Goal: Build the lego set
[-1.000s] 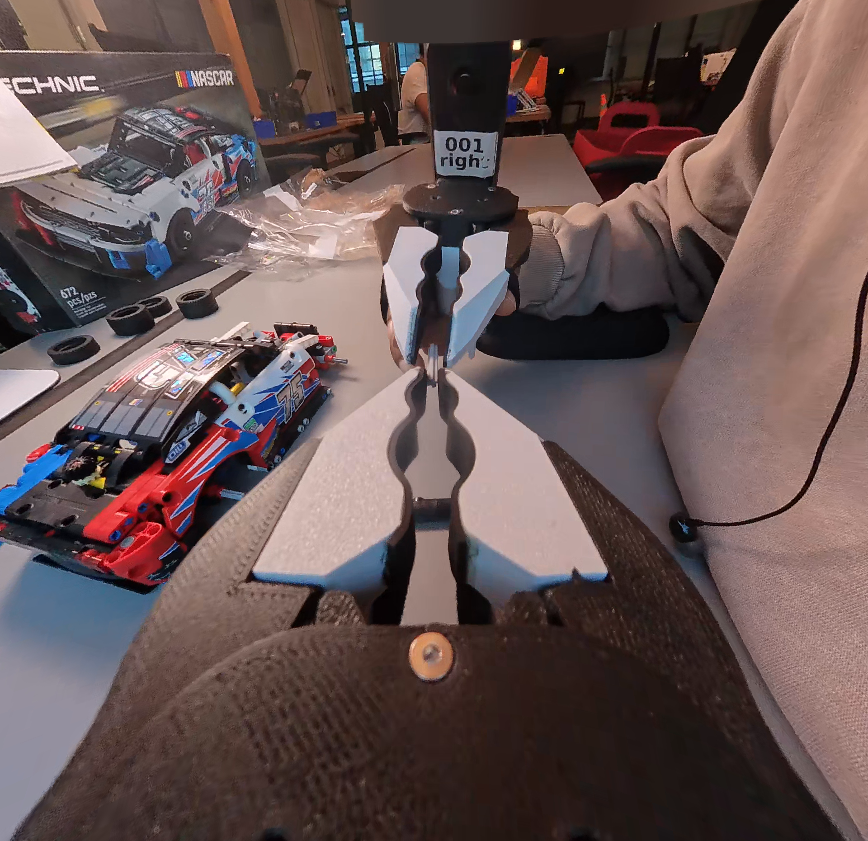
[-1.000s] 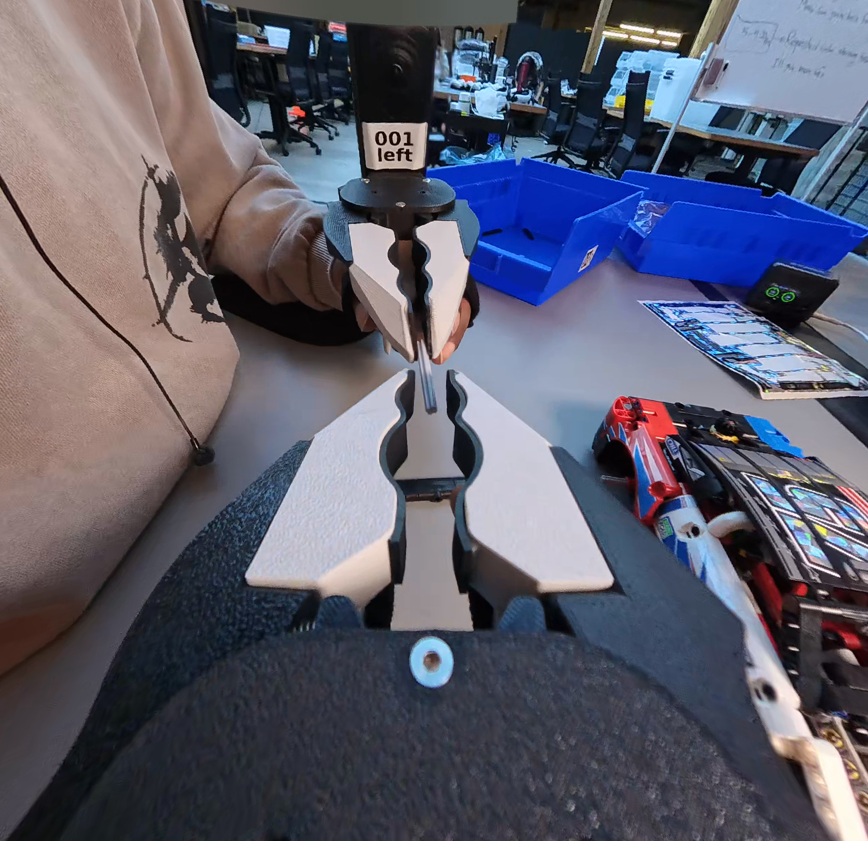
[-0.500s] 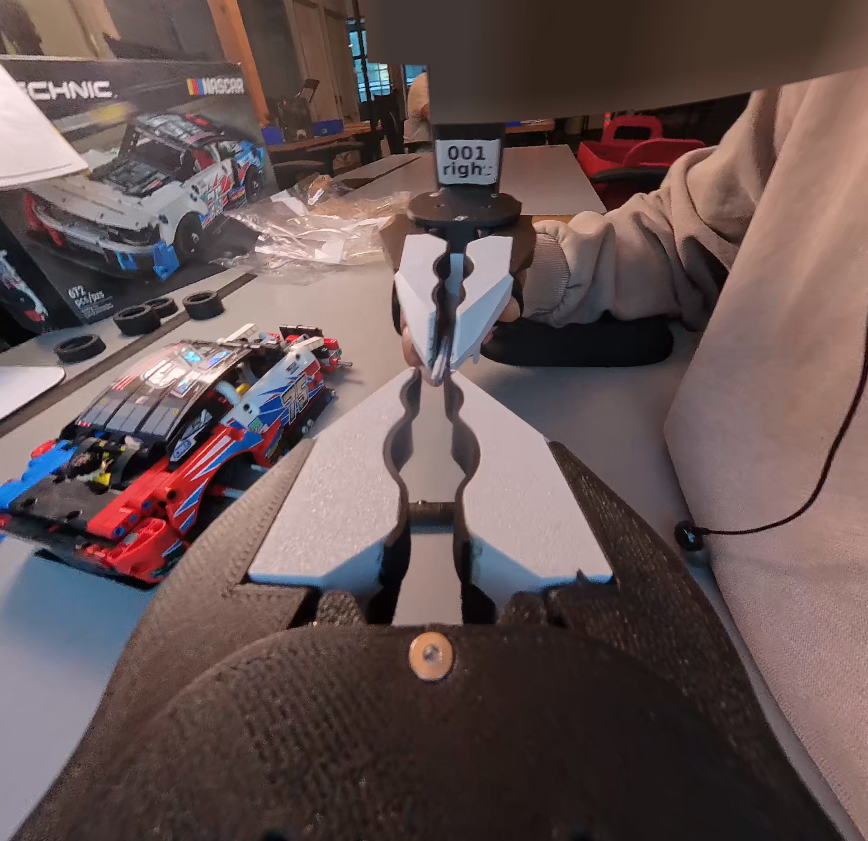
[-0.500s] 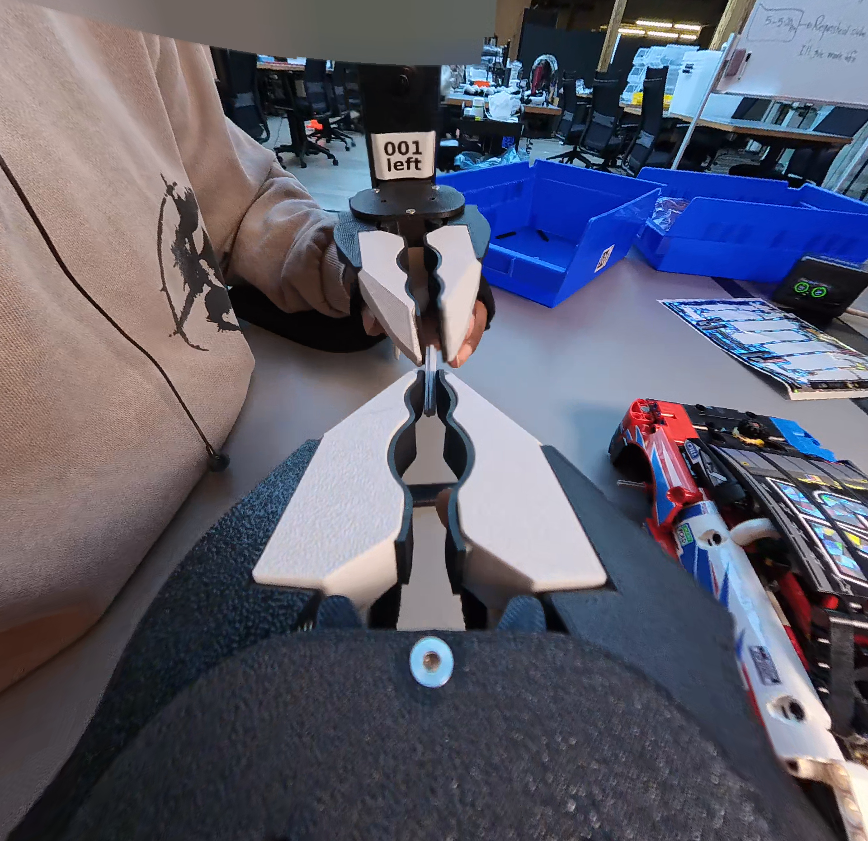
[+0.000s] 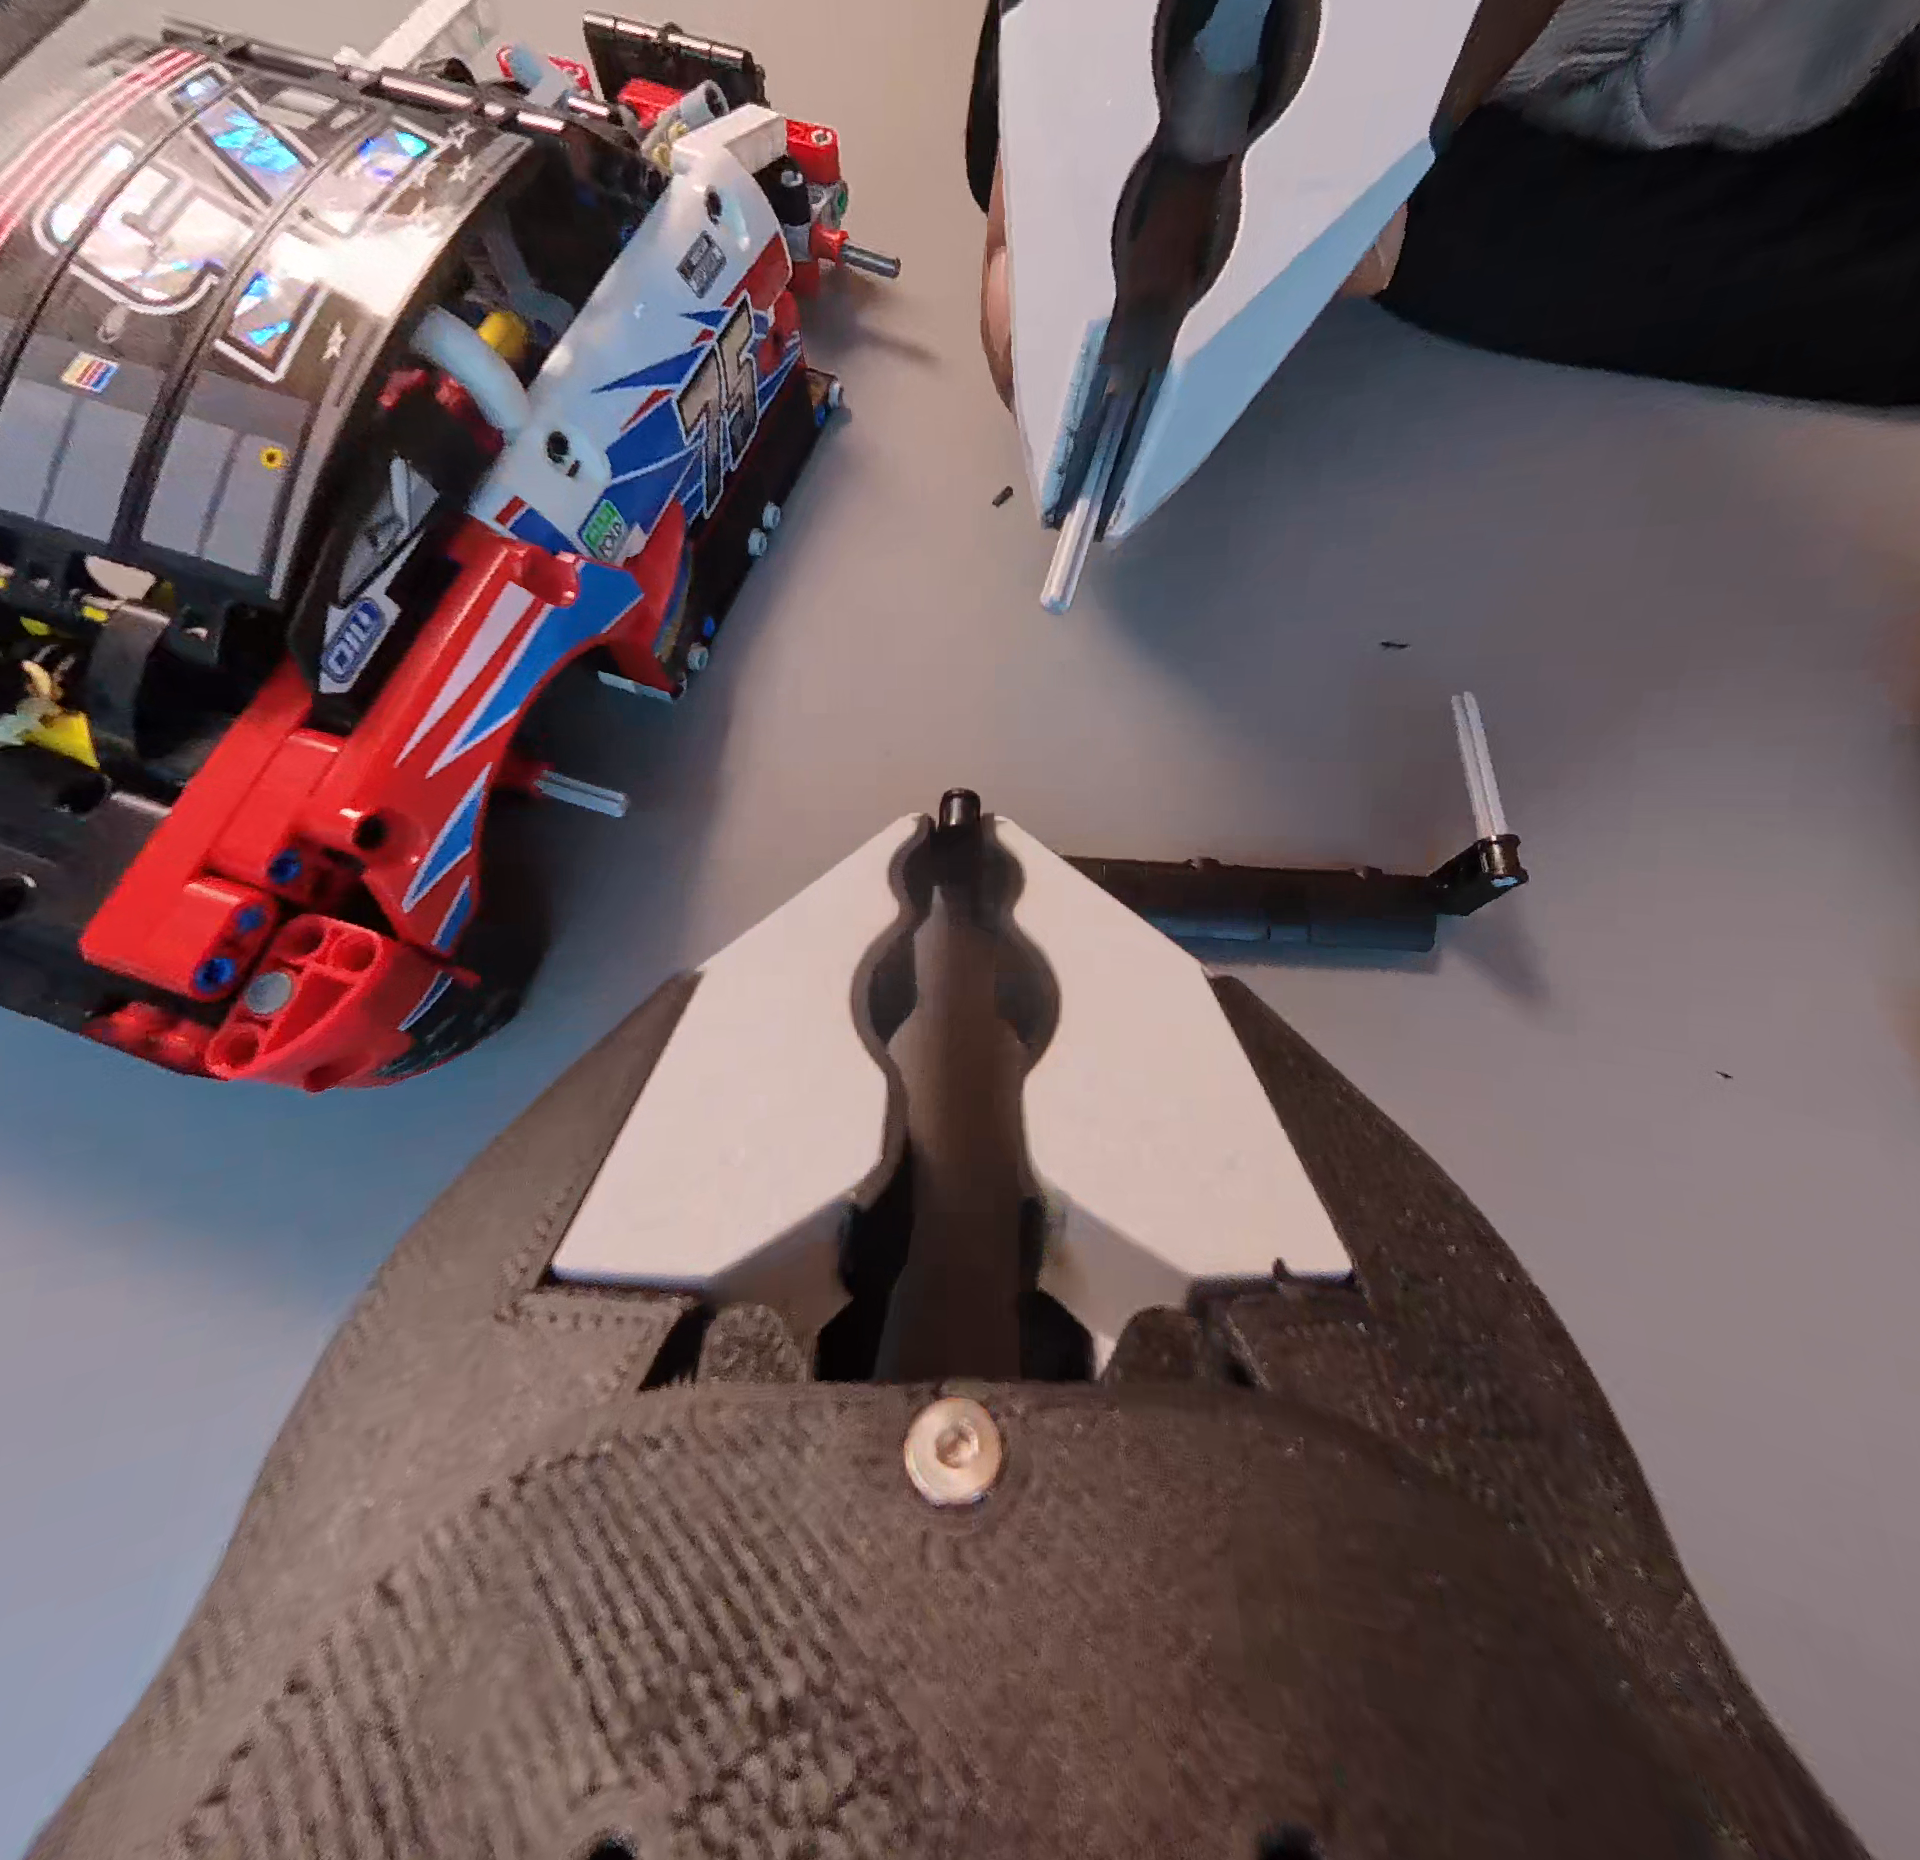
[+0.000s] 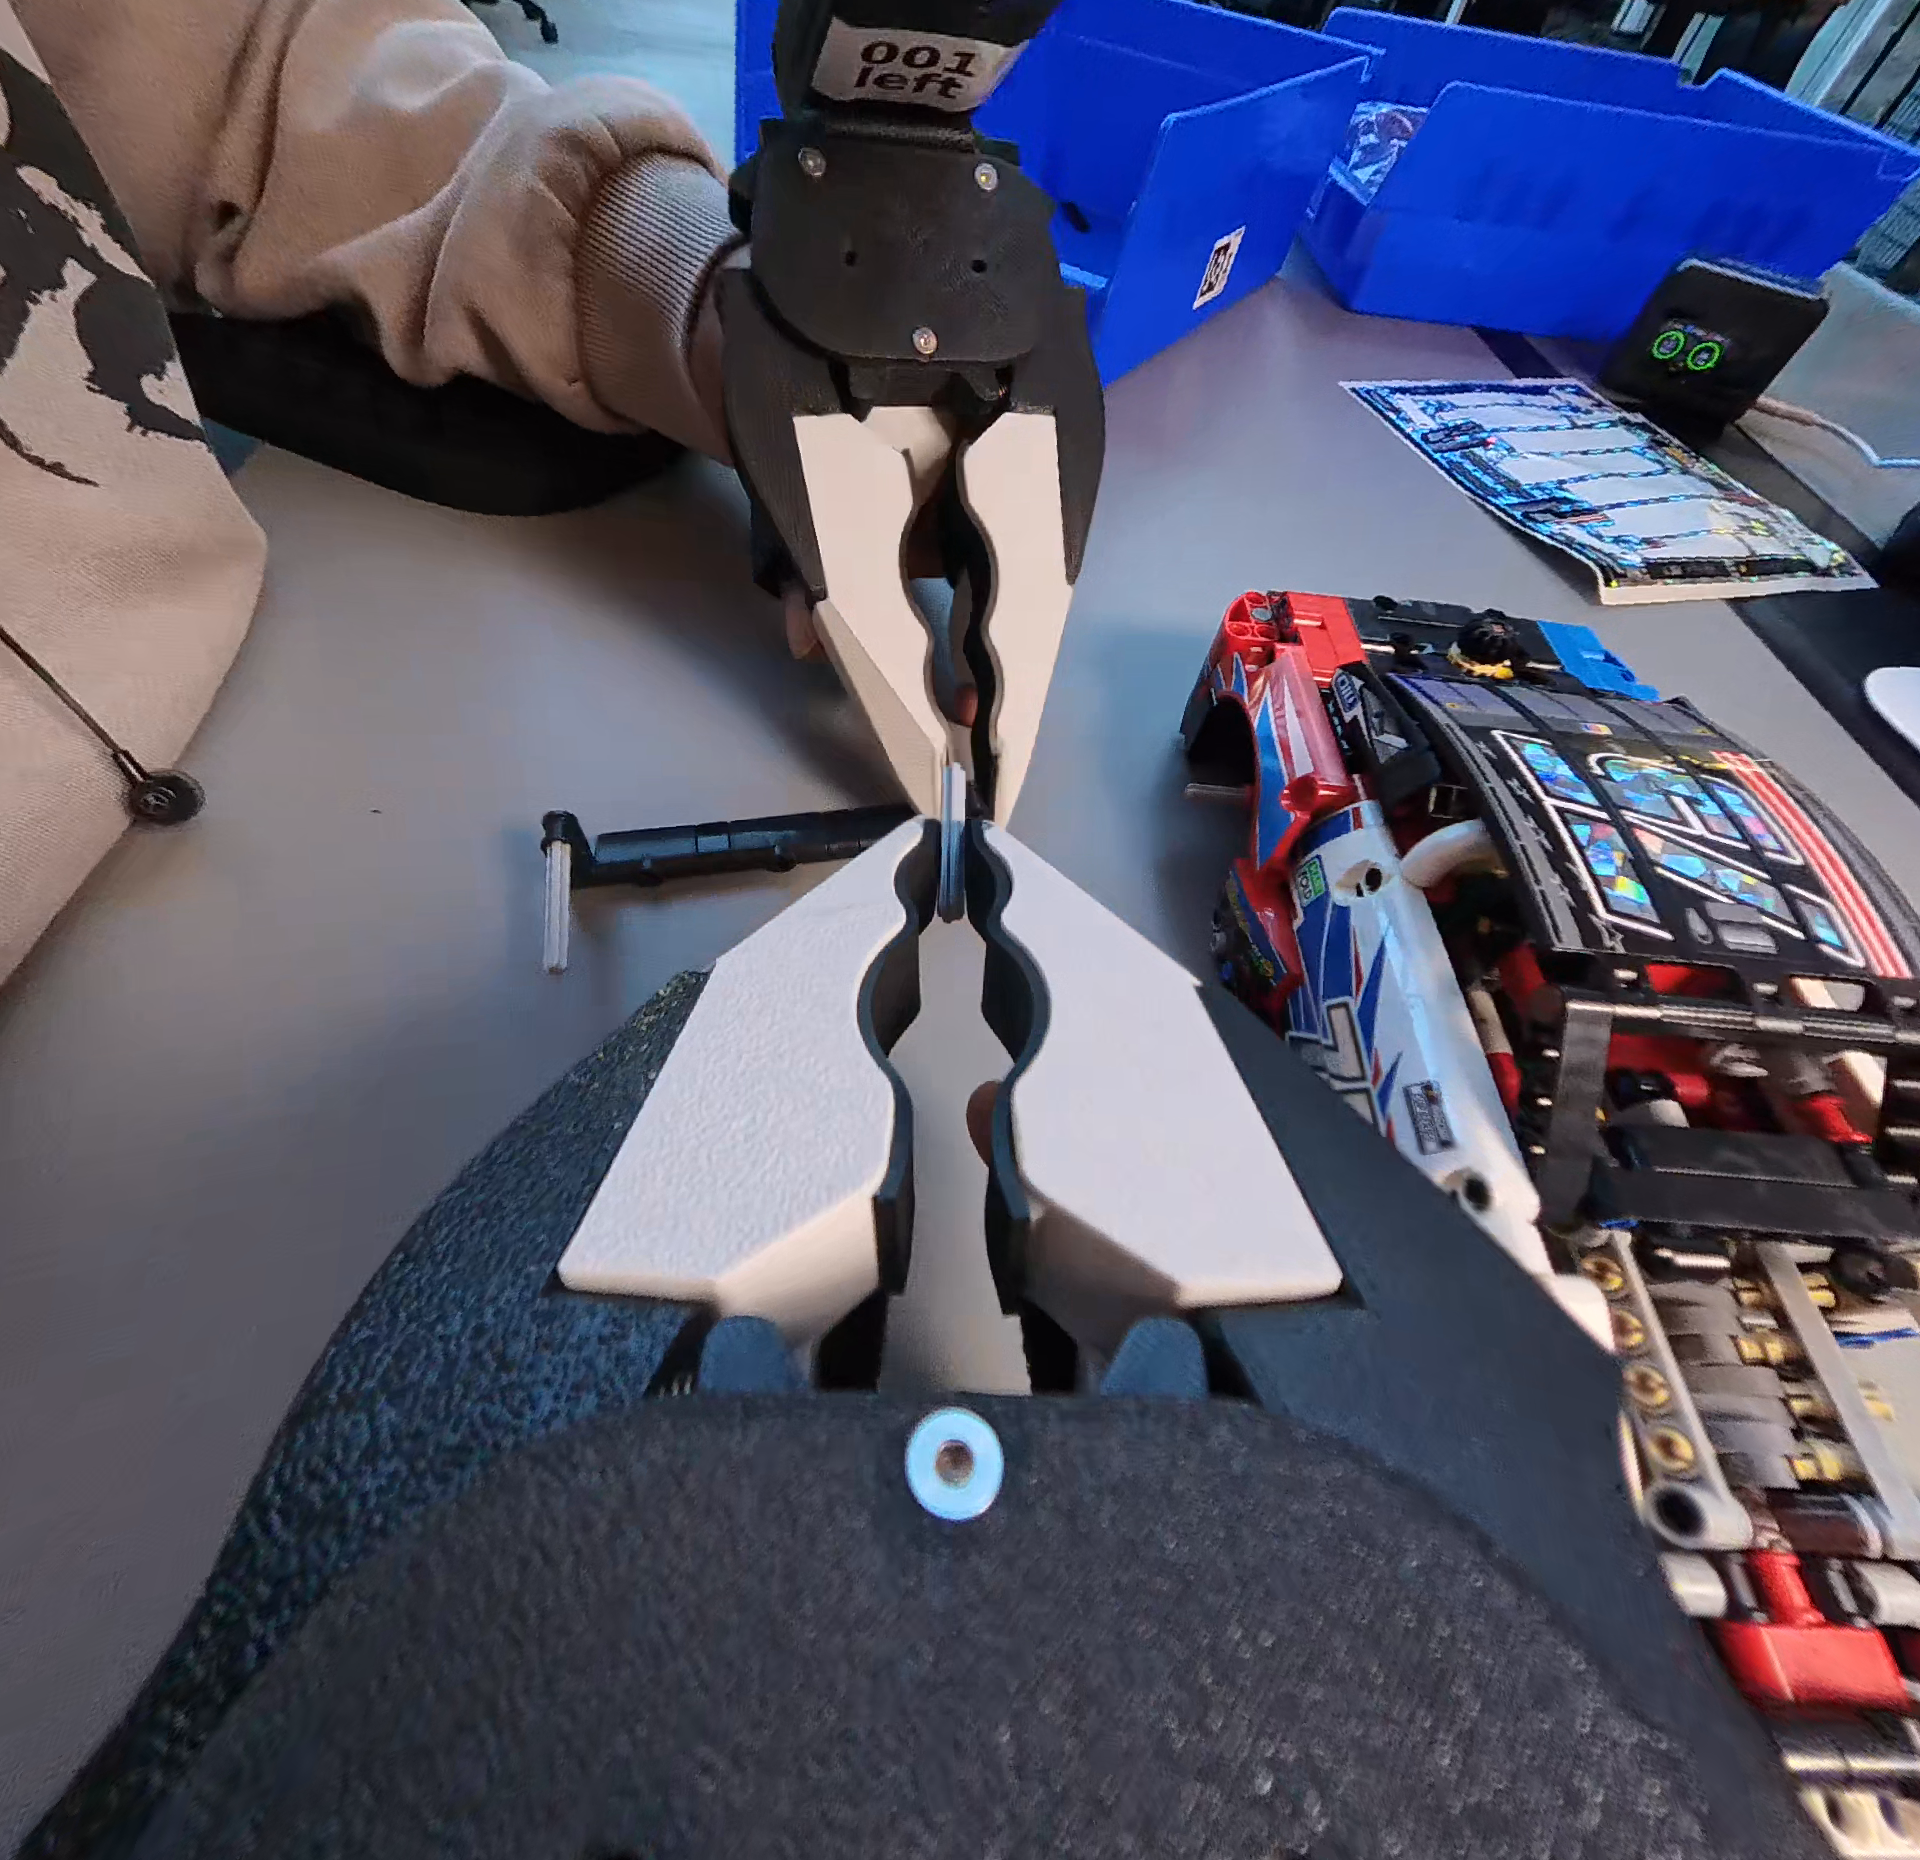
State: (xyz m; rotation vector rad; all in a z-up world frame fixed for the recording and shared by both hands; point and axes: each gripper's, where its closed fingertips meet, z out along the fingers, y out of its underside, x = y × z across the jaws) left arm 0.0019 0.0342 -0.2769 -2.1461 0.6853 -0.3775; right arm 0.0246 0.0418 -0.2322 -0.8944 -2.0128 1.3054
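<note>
While the left gripper clamps the black end of a long black beam assembly lying on the grey surface at frame centre, the right gripper pinches a light grey axle; the lego car sits upper left.

Soft indoor light, fisheye-warped edges

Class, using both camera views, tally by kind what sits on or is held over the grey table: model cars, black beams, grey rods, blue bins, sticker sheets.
Model car: 1
Black beam: 1
Grey rods: 2, one in the right gripper, one on the beam's end
Blue bins: 2
Sticker sheet: 1
Total: 7
</note>
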